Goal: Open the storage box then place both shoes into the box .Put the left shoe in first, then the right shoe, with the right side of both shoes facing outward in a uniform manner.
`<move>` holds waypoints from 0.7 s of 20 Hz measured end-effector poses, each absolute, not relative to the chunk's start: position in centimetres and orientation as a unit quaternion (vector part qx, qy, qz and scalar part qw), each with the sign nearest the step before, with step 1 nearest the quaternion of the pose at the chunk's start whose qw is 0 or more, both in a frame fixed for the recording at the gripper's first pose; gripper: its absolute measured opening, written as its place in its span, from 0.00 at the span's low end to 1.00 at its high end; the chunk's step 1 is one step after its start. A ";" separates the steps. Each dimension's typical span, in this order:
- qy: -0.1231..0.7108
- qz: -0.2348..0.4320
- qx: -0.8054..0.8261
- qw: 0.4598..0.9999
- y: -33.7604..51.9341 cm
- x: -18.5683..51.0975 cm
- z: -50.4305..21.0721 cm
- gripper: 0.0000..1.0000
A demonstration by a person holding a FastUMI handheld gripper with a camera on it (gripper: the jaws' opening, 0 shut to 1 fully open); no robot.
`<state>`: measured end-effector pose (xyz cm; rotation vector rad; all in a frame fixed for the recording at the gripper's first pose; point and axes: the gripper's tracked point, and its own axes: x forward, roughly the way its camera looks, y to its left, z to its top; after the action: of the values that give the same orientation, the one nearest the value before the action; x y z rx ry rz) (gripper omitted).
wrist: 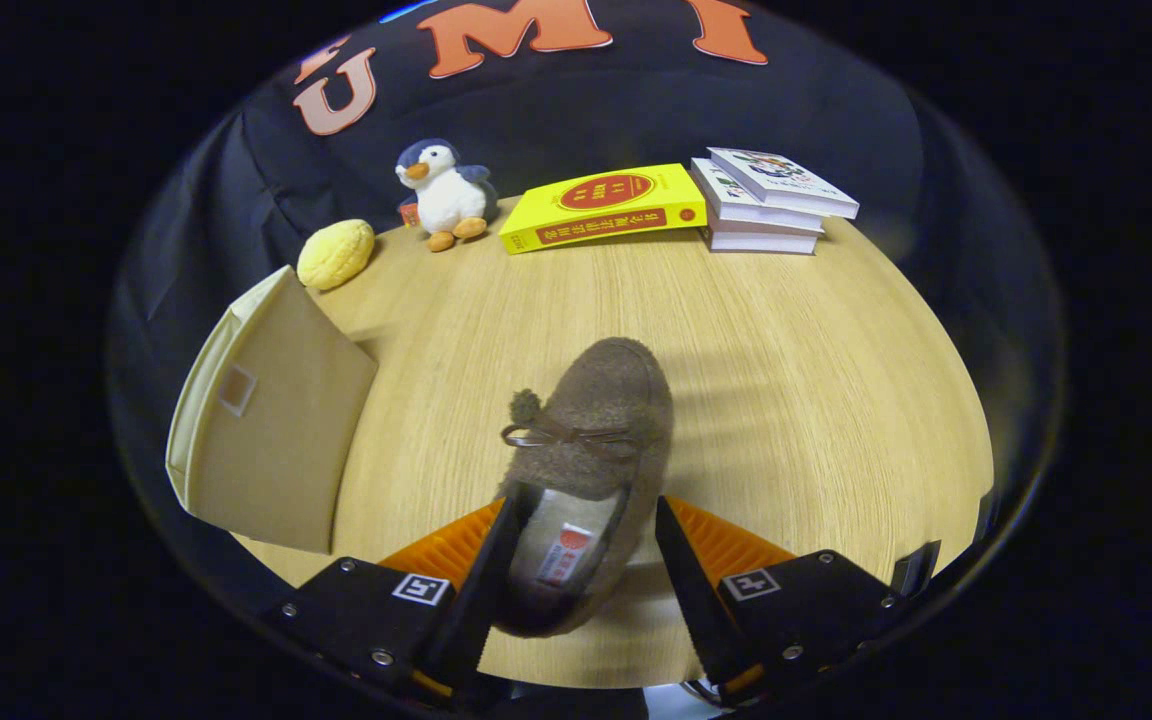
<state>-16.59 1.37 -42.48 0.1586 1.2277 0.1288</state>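
A brown fuzzy shoe (596, 420) with a small bow and pompom lies on the wooden table (796, 400), toe pointing away from me and heel toward me. My gripper (587, 500) straddles its rear half. One finger (486, 580) covers the rim on the left of the opening. The other fingertip touches the shoe's right side, and a wedge of table shows between that finger and the heel. The beige fabric storage box (271, 430) stands beyond the fingers to the left, a small label window on the face turned to me. Whether it is open I cannot tell.
Along the table's far edge sit a yellow round plush (336, 254), a penguin toy (444, 195), a yellow book (604, 207) and a stack of white books (768, 200). The table's rounded front edge runs close to the right of the fingers.
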 end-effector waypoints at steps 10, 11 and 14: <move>0.554 -0.019 0.085 0.828 -0.7 -14.8 -46.1 0.24; 0.554 -0.031 0.097 0.826 -0.9 -14.9 -46.0 0.13; 0.544 -0.036 0.115 0.830 -0.7 -14.3 -43.9 0.05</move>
<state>-14.29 -0.65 -43.93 0.2445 1.1552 -0.0770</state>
